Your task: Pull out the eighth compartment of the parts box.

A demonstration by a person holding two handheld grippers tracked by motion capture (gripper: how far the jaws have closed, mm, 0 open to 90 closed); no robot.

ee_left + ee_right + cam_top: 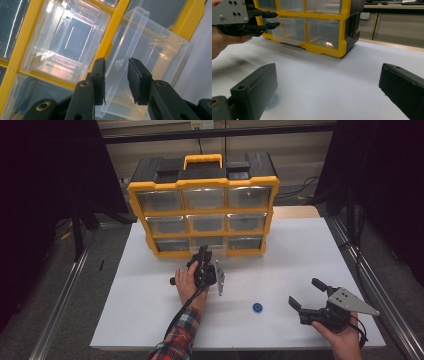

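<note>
A yellow and black organizer (202, 212) with nine clear drawers stands at the back of the white table (300, 255). Its bottom middle drawer (207, 244) is pulled partway out. My left gripper (202, 252) reaches up to that drawer. In the left gripper view the two black jaws (116, 72) straddle the clear front lip of the drawer (150, 50), with the pads against it. The right gripper view shows the left gripper (274, 20) at the protruding drawer (287, 30). My right gripper (303, 291) rests low at the table's right front, jaws wide open (328, 75) and nothing between them.
A small blue disc (257, 308) lies on the table between the two hands, nearer the right gripper. Metal rails run along both sides of the table. A person's plaid sleeve (182, 332) comes in from the front edge.
</note>
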